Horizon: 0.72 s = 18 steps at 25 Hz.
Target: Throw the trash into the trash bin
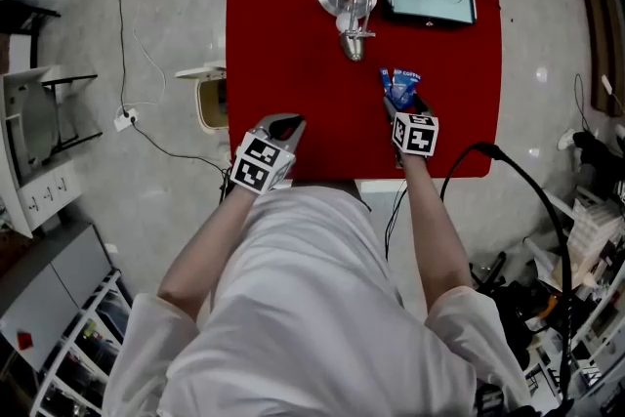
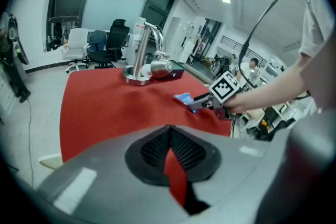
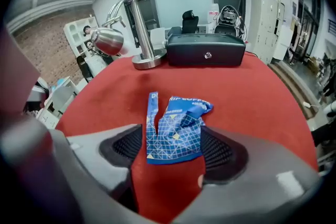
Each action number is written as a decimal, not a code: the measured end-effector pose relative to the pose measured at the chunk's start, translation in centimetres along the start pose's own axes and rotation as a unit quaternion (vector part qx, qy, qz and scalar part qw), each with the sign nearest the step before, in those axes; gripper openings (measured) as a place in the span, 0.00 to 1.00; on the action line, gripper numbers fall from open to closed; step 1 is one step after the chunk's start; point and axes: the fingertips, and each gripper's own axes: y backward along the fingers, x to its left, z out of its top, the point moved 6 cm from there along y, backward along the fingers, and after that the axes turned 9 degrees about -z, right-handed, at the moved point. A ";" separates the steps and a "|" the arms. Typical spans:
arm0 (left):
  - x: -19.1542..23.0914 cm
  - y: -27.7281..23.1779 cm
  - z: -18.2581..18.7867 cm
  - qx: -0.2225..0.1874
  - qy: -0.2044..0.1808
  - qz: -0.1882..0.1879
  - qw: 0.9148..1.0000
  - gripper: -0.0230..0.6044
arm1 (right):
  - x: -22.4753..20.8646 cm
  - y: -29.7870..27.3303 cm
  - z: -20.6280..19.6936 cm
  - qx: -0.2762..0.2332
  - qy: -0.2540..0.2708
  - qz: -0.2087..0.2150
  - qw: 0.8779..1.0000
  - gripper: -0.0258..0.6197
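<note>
Torn blue packet (image 3: 176, 131) lay flat on the red-clothed counter (image 3: 252, 97), between the spread right tongs (image 3: 173, 149).

The packet was thin, crinkled foil, printed with a white triangle grid and yellow flecks, ripped down one side into a narrow strip; white lettering read "RIP COFFEE". The ribbed black pads stood wide, pressing nothing. The left tongs (image 2: 169, 152) had tips together, empty.

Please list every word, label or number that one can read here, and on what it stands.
"RIP COFFEE": top edge of the torn blue packet; a tear cuts off the beginning.
Smaller print on that packet: too blurred to read.
Round emblem on the black appliance: too small to read.
</note>
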 end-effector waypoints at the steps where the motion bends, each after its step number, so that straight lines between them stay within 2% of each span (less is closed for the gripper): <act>1: 0.1 0.0 -0.1 0.002 0.003 0.001 1.000 0.04 | 0.1 -0.3 -0.1 0.004 0.007 -0.003 1.000 0.58; 3: 0.4 0.0 -0.3 0.004 0.007 0.004 1.000 0.04 | 0.2 -0.8 -0.1 0.007 0.016 -0.013 1.000 0.57; 7: 0.6 -0.2 -0.5 0.005 0.010 0.005 1.000 0.04 | -0.4 -0.9 0.0 -0.001 0.012 -0.031 0.999 0.44; 9: 0.6 -0.2 -0.6 0.005 0.010 0.005 1.000 0.04 | -0.6 -0.7 -0.1 -0.005 0.017 -0.041 0.999 0.19; 10: 0.5 -0.1 -0.6 0.005 0.011 0.005 1.000 0.04 | -0.7 -0.6 -0.1 -0.007 0.018 -0.047 0.999 0.15; 18: 0.9 1.4 -1.2 -0.006 0.008 0.010 1.000 0.04 | 0.3 1.1 0.0 -0.022 0.014 -0.042 0.999 0.10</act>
